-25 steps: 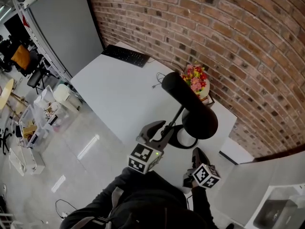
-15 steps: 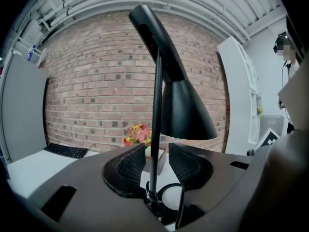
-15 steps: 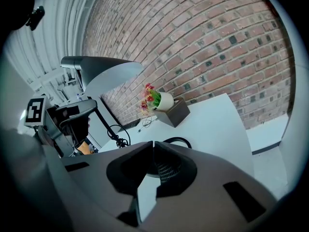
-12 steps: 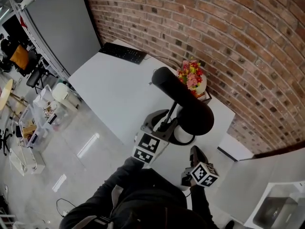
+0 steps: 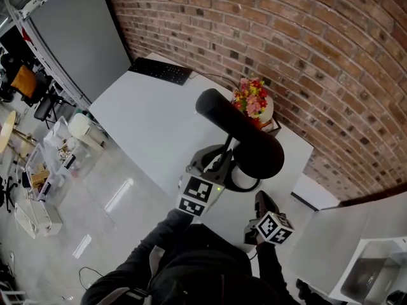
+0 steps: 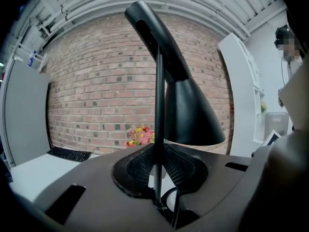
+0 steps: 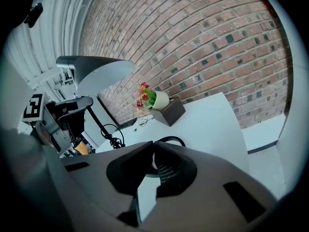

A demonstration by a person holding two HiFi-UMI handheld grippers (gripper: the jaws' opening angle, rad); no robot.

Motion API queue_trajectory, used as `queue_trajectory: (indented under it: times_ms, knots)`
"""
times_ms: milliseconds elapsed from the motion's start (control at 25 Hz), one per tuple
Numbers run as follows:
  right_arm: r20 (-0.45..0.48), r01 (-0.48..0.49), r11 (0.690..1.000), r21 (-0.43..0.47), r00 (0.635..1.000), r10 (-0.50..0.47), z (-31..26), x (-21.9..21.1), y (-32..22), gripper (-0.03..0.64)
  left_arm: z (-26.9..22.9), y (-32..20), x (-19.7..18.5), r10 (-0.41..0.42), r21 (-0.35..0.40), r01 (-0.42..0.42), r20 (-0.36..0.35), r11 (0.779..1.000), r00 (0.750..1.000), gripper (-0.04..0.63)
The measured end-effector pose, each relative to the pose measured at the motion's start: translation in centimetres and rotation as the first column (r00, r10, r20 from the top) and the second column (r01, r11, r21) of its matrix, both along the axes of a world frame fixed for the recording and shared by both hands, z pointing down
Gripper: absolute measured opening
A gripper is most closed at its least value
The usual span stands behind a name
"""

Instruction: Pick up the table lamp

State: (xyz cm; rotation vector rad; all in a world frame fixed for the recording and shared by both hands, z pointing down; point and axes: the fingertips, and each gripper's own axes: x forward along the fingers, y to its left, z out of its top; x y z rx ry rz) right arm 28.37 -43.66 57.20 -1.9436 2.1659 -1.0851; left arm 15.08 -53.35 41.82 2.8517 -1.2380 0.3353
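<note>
A black table lamp with a thin stem and a ring-shaped base stands on the white table. My left gripper has just been closing, and its pads now press on the stem low down, as the left gripper view shows. The lamp's shade hangs above and to the right of the jaws. My right gripper stays shut and empty near the table's front edge, right of the lamp's base; its jaws meet with nothing between them.
A vase of flowers on a dark box stands behind the lamp by the brick wall. A black keyboard and a cable lie at the table's far end. Chairs and boxes crowd the floor at left.
My left gripper moved in toward the lamp's stem, and its open jaws closed on the stem. The right gripper has not moved.
</note>
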Motion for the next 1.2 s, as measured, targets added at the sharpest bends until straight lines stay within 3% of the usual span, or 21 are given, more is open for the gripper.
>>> queue_trajectory:
  times_ms: [320, 720, 1040, 1200]
  knots:
    - [0.102, -0.039, 0.993, -0.108, 0.994, 0.05, 3.6, 1.3, -0.9, 0.014, -0.2, 0.3, -0.6, 0.04, 0.017, -0.04, -0.018, 0.999, 0.999, 0.057]
    - [0.198, -0.016, 0.99, -0.141, 0.979, 0.044, 5.6, 0.8, -2.8, 0.014, -0.4, 1.0, -1.9, 0.072, 0.008, -0.071, -0.043, 0.997, 0.997, 0.057]
    - [0.185, -0.006, 0.983, -0.182, 0.982, 0.04, 7.3, 0.3, -3.5, 0.015, -0.3, 0.7, -4.7, 0.036, -0.027, -0.039, -0.1, 0.999, 0.994, 0.057]
    - [0.184, -0.018, 0.99, -0.137, 0.982, 0.043, 6.7, 0.4, -4.1, 0.015, -0.2, 0.6, -6.1, 0.026, -0.027, -0.029, -0.108, 0.999, 0.994, 0.055]
